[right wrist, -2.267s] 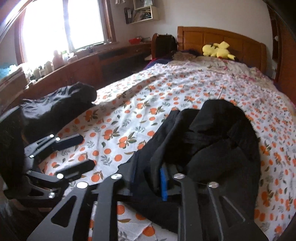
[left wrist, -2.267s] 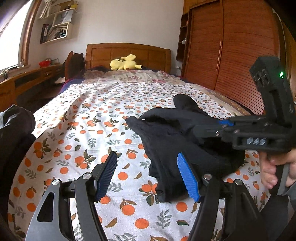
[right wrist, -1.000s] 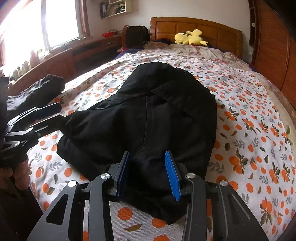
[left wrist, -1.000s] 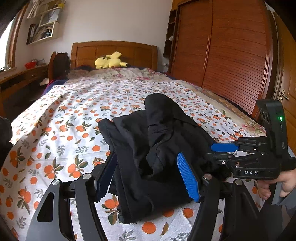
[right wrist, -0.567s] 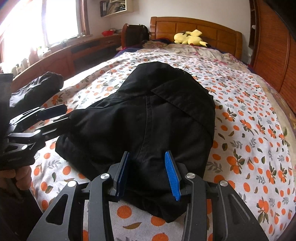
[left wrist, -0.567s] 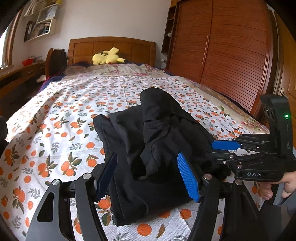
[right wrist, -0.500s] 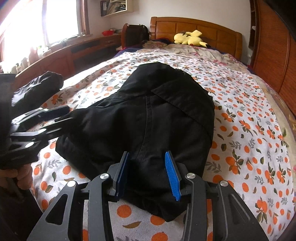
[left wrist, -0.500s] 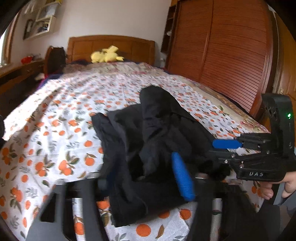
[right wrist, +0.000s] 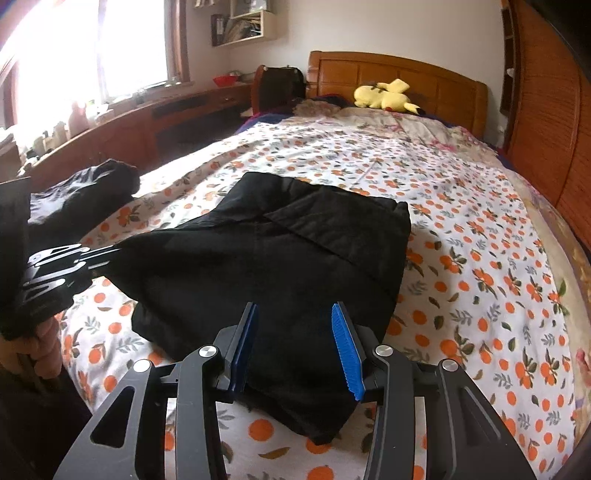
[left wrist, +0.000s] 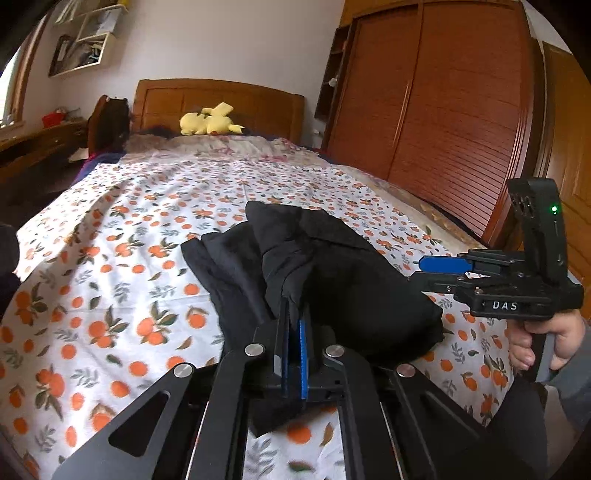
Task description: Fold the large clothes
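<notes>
Black garment point(right wrist: 280, 266) mid-bed, long axis toward headboard point(right wrist: 399, 79) | your left gripper point(left wrist: 293, 354) pinches its near-left corner | right gripper point(right wrist: 295, 354) half-open, empty, over near hem.

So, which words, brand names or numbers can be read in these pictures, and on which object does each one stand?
"DAS": white letters on the black body of the right gripper, seen from the left wrist.
Books and papers on the wall shelf: too small and blurred to read.
No other text is visible.
</notes>
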Demonstrator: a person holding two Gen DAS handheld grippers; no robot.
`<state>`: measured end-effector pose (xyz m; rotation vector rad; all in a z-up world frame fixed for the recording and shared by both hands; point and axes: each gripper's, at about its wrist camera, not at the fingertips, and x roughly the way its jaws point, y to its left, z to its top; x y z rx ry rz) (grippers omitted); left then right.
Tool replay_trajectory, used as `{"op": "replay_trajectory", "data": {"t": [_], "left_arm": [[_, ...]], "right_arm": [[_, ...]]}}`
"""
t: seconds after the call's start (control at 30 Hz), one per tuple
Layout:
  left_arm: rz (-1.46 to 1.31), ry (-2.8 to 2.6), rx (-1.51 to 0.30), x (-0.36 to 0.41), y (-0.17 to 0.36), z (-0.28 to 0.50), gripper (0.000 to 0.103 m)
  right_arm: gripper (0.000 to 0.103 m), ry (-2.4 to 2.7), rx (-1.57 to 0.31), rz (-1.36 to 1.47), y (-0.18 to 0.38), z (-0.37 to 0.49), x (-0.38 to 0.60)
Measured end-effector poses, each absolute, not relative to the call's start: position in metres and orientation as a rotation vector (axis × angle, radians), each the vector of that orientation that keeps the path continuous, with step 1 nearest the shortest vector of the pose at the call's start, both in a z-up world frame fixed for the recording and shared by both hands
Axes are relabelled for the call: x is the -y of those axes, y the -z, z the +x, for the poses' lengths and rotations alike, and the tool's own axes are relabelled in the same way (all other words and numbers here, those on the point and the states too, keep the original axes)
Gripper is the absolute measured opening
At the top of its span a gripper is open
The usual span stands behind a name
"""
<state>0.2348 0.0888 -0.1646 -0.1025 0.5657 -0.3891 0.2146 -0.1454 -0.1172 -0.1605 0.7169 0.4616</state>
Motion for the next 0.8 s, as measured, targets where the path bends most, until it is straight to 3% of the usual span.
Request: {"op": "replay_trajectory", "data": {"t": [0.37,0.53,0.8], "left_arm": [[-0.007,0.347,-0.679,-0.095,0.206,0.219,0.005],[-0.007,0.324,-0.693,-0.100,0.215,0.223,0.005],[0.000,0.321,-0.702,-0.099,0.217,0.228,0.005]], "right_arm": [[0.040,-0.492,-0.800,-0.231,0.167,0.220,0.125],[0.040,-0.498,-0.772,-0.223,0.149,0.225,0.129],[0.061,-0.411,-0.761,-0.174,0.131,0.300,0.149]]}}
